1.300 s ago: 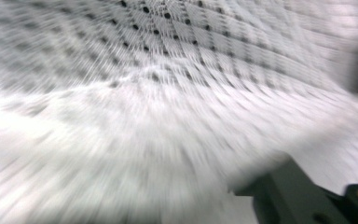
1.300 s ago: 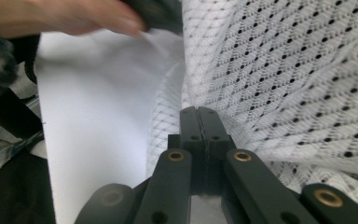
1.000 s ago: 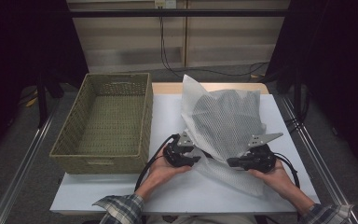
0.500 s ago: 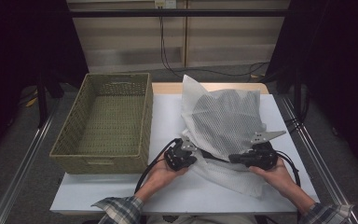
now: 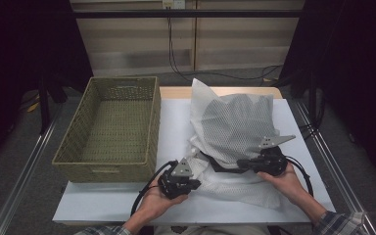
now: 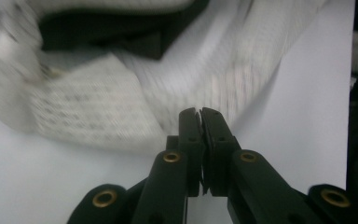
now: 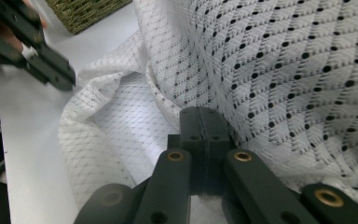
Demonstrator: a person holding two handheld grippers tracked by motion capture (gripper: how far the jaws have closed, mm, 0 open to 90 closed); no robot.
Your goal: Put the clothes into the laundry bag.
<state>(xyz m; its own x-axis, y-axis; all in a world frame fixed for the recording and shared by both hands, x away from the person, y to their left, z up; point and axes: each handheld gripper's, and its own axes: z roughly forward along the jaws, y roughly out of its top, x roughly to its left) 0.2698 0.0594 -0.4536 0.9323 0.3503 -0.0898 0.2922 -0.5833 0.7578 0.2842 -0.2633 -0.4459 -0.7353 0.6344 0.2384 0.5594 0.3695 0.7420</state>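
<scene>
Left claw [image 5: 192,172] nearer, off white mesh bag [image 5: 235,122]

One white mesh bag [image 5: 235,122] is lying at the table's [image 5: 176,122] centre, one woven basket [image 5: 112,127] is sitting at nine o'clock, and two grippers are working at six o'clock: left [image 5: 188,178], right [image 5: 245,164].

White mesh bag [image 5: 235,127] w/ black dot-and-diamond pattern, dark item inside. Basket [image 5: 108,164] olive-green woven, at table's left edge. Table [image 5: 174,122] white top. Grippers black w/ brass rivets. Sleeves [image 5: 340,223] plaid.
</scene>
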